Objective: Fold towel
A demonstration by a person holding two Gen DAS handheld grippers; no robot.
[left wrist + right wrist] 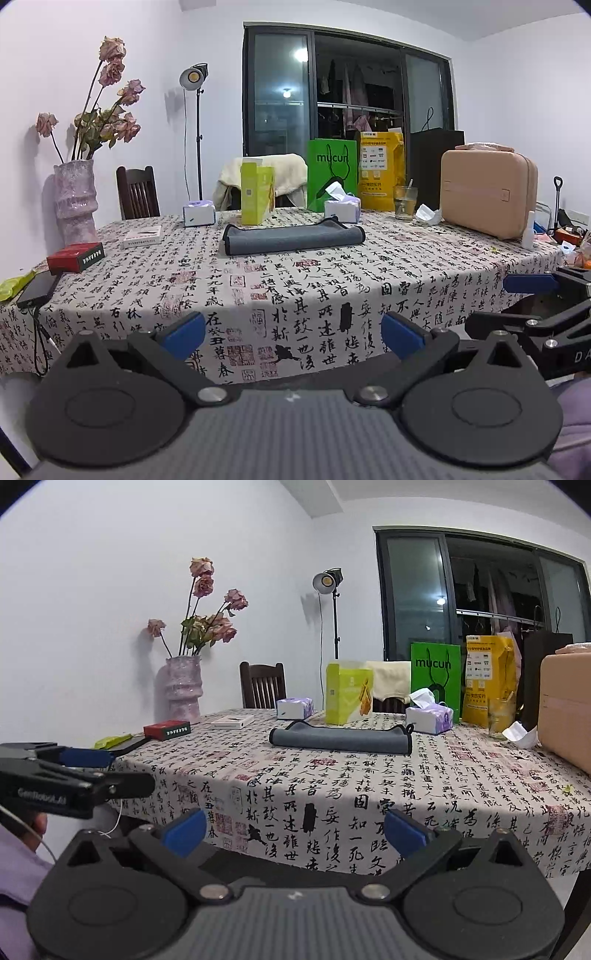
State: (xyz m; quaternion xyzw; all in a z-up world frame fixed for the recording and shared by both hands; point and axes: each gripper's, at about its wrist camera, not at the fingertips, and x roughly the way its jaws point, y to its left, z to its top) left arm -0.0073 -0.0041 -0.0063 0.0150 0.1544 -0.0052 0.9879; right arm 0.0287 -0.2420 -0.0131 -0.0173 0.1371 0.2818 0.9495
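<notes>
**Folding looks done, tongs parked off the table**

Sitting well ahead of both tongs, the grey towel (pixel 293 239) is seen lying as a flat, narrow folded strip on the patterned tablecloth (pixel 332 291), probably left central for easy reach. The left gripper (pixel 293 334) and right gripper (pixel 295 829) are held spread wide, nothing pinched, low before the table's near edge, apparently kept clear of it.

The table (pixel 332 288) wore a calligraphy-print cloth. On it lay a folded grey towel (pixel 293 240), tissue packs (pixel 199 214), a red box (pixel 75 256), a glass (pixel 405 203) and, far right, a beige case (pixel 487 192).
</notes>
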